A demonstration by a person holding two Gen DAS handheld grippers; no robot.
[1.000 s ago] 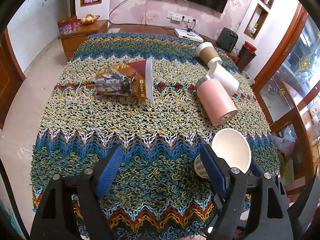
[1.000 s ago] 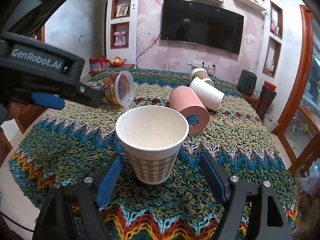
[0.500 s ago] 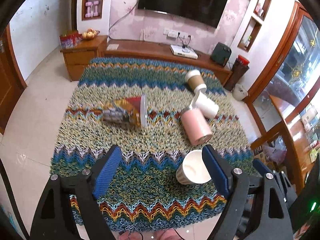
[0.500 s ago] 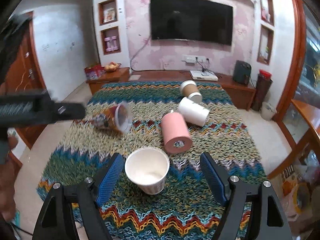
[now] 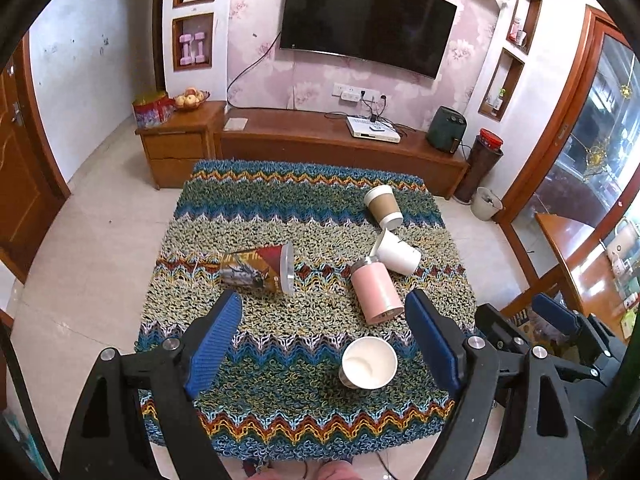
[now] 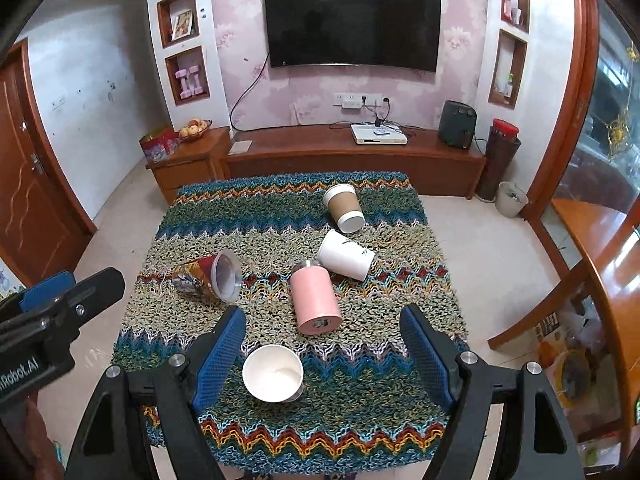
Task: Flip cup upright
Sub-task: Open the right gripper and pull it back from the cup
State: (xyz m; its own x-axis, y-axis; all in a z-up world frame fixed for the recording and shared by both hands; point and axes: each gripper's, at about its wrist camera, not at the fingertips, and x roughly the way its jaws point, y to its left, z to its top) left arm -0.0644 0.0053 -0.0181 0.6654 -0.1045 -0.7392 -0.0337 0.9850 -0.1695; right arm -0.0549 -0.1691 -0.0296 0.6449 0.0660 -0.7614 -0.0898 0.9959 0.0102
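Zigzag-knit table cover (image 6: 380,400) carries one upright cup (image 6: 273,373) and four toppled cups.

home living room | wall television (image 6: 352,24) | wooden media console (image 6: 352,158)

Worktop (image 6: 360,412): rough, looped woven cloth, matt. Upright cup (image 6: 273,373), lower centre: matt paper, smooth white inside. Pink tumbler (image 6: 314,300): smooth satin finish. Printed cup (image 6: 208,277), left of centre: clear glossy plastic lid. Tool pads (image 6: 219,356): ribbed blue, matt.
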